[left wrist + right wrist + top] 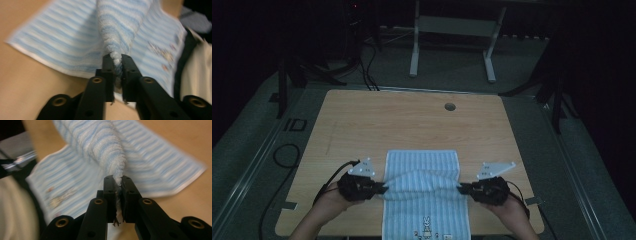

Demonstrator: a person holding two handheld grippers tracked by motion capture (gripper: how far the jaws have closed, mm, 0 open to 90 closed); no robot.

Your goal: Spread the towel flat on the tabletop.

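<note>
1. Blue striped towel (pixel 424 200) lay at the table's (pixel 412 122) 6 o'clock edge, its near end hanging over.
2. Left gripper (pixel 382 189) pinched the towel's 9 o'clock edge, jaws nearly closed on bunched cloth.
3. Right gripper (pixel 462 188) clamped the 3 o'clock edge likewise, lifting a ridge between them.
4. Round hole (pixel 450 106) sat at 12 o'clock, well apart; nothing blocked either gripper.
5. Cables (pixel 287 155) lay on the floor at 9 o'clock.
</note>
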